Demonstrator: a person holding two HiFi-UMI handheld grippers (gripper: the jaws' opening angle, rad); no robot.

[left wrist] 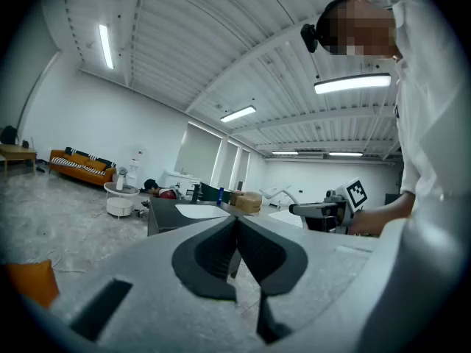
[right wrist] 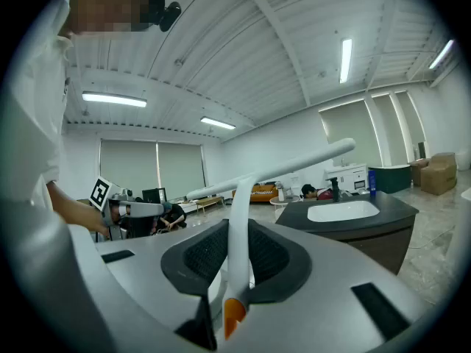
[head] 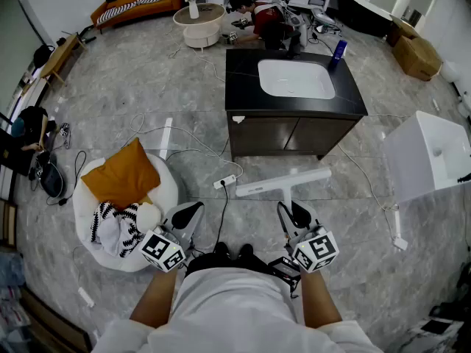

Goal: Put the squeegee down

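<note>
The squeegee [head: 283, 184] is white and T-shaped. Its long blade bar is held level above the floor, and its handle runs back into my right gripper [head: 292, 213]. In the right gripper view the handle [right wrist: 237, 256] stands upright between the two dark pads, which press on it, and its orange end [right wrist: 232, 315] pokes out below. The blade [right wrist: 272, 171] crosses the view ahead. My left gripper [head: 188, 215] is held level at the left, apart from the squeegee. Its jaws meet at the tips [left wrist: 236, 223] with nothing between them.
A dark cabinet with a white sink [head: 294, 79] stands straight ahead. A white beanbag [head: 165, 193] with an orange cushion [head: 121, 175] lies to the left, and a white box [head: 430, 153] to the right. Cables and a power strip [head: 225, 182] lie on the floor. A person [head: 257, 17] crouches behind the cabinet.
</note>
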